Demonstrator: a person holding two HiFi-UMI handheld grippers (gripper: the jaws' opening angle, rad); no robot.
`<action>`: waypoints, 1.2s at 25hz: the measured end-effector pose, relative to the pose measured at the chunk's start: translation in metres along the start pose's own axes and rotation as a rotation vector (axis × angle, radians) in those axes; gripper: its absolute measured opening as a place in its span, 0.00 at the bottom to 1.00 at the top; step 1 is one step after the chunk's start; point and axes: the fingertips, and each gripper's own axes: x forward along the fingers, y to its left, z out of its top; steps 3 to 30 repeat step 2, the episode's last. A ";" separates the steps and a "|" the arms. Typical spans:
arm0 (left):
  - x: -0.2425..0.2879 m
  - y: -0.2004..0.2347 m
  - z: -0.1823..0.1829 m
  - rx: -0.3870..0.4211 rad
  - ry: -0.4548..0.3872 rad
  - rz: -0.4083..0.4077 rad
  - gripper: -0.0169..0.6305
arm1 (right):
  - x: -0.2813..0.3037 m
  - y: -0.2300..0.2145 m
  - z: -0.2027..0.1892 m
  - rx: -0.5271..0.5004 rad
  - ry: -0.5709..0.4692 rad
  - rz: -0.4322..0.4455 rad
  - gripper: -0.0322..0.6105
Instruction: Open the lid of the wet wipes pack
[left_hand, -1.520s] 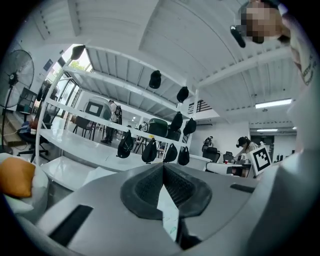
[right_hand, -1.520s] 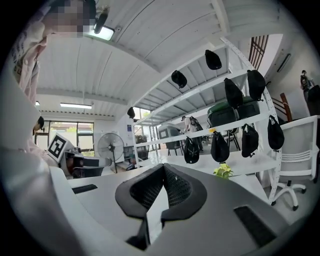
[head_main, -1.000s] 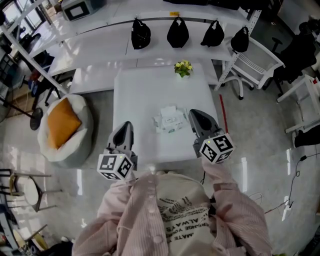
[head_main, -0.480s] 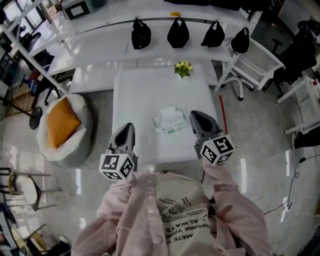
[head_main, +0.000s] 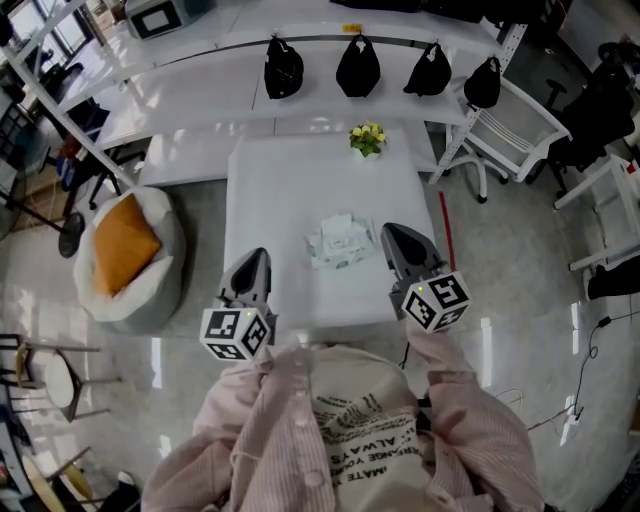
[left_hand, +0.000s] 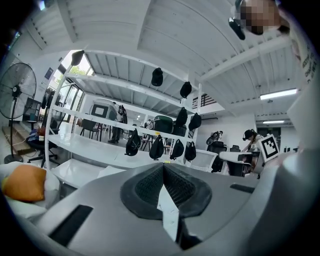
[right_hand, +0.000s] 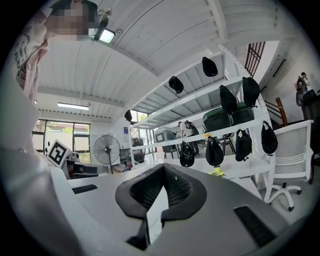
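- Wet wipes pack (head_main: 338, 243): flat, soft, pale packet with a crinkled wrap. It lies right of centre on the near half of the table (head_main: 290, 180), a smooth white square top.
- Right gripper (head_main: 395, 236): grey shell and black ribbed pads. It is just right of the pack, with its jaws pressed together on nothing.
- Left gripper (head_main: 254, 258): same build. It is at the table's near-left edge, well apart from the pack, and is likewise closed and empty.
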 end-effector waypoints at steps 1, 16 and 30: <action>0.000 0.000 -0.001 -0.001 0.003 0.002 0.03 | 0.001 0.000 0.000 0.000 0.001 0.001 0.05; 0.001 0.000 -0.003 -0.002 0.006 0.003 0.03 | 0.001 -0.001 -0.001 0.000 0.001 0.002 0.05; 0.001 0.000 -0.003 -0.002 0.006 0.003 0.03 | 0.001 -0.001 -0.001 0.000 0.001 0.002 0.05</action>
